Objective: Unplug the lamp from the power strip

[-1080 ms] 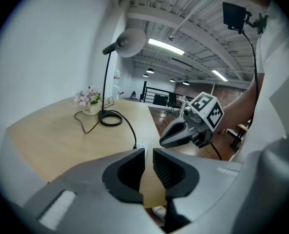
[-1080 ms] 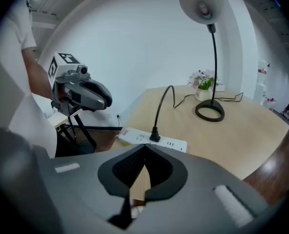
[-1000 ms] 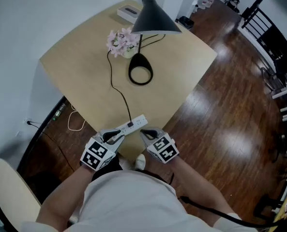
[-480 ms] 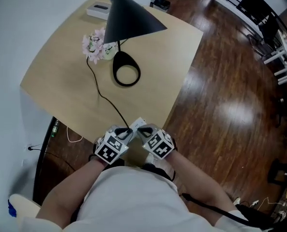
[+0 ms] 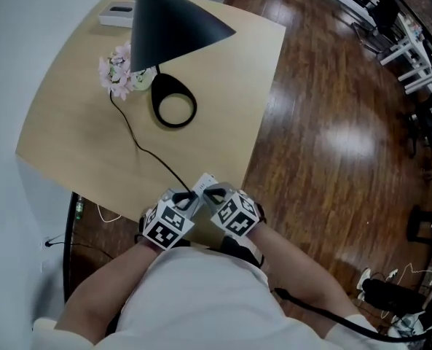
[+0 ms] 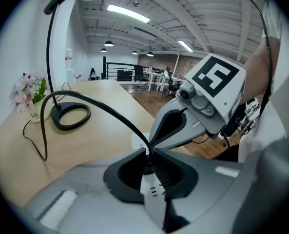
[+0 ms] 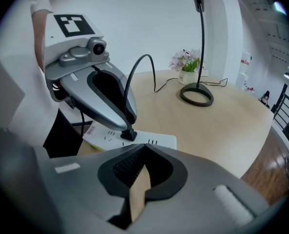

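Note:
The black lamp (image 5: 168,20) stands on the wooden table (image 5: 70,130), its ring base (image 5: 173,109) near the flowers. Its black cord (image 5: 139,148) runs to the white power strip (image 5: 205,183) at the table's near edge. My left gripper (image 5: 189,199) is shut on the lamp's black plug (image 7: 128,134), which sits in the strip (image 7: 154,141). In the left gripper view the cord (image 6: 105,112) enters the meeting jaws of the left gripper (image 6: 148,152). My right gripper (image 5: 210,192) is shut with nothing in it, tips beside the plug over the strip, and its own view shows the same (image 7: 144,147).
A small vase of pink flowers (image 5: 117,71) and a white box (image 5: 116,13) stand at the table's far side. Dark wooden floor (image 5: 332,122) lies to the right, with chairs and cables beyond. The table edge runs just under both grippers.
Over the last second both grippers closed in together on the power strip's plug. The head view has swung, so the table sits further left.

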`<state>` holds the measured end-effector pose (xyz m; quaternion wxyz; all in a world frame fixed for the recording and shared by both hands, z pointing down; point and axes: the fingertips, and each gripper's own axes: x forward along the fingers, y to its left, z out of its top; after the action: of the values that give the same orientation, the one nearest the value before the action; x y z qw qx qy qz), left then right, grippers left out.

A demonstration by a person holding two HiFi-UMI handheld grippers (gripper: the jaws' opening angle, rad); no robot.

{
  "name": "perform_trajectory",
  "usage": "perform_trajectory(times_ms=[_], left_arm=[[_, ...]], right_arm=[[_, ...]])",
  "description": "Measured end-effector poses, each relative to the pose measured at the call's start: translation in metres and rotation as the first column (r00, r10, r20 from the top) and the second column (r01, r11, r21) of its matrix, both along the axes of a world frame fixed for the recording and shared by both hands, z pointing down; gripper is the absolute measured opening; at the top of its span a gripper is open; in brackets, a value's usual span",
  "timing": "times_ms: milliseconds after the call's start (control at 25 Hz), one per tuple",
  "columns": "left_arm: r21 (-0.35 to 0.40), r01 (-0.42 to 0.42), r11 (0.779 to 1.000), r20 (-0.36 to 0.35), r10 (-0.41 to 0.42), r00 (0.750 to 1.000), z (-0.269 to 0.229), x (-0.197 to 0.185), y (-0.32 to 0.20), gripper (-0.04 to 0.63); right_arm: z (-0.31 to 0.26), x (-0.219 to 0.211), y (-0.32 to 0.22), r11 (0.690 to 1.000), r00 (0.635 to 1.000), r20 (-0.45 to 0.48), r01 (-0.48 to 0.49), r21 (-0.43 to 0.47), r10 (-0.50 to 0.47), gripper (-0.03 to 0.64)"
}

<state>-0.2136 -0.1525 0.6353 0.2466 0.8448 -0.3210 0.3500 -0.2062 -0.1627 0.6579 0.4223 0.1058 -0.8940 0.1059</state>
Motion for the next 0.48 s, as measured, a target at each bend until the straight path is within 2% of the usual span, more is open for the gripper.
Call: perform_trajectory(times_ms=[120, 320, 480], left_arm=[[0.021, -0.021, 1.0, -0.015, 0.021, 1.0, -0.008, 0.001, -0.001, 0.044], [0.073, -0.018, 0.997, -0.094, 0.025, 0.995, -0.041, -0.01, -0.012, 0.041], [0.035, 0.081, 0.996, -0.167, -0.074, 0.983, -0.046, -0.04, -0.027, 0.041]], right_arm=[[0.001, 0.001, 0.0, 1.0, 1.0, -0.016, -0.017, 0.001, 0.017, 0.006], [0.0, 0.002, -0.002, 0.998, 0.998, -0.003, -0.056, -0.012, 0.056, 0.006], [0.001, 0.002, -0.001, 0.995, 0.996, 0.0, -0.093, -0.023, 0.093, 0.006]])
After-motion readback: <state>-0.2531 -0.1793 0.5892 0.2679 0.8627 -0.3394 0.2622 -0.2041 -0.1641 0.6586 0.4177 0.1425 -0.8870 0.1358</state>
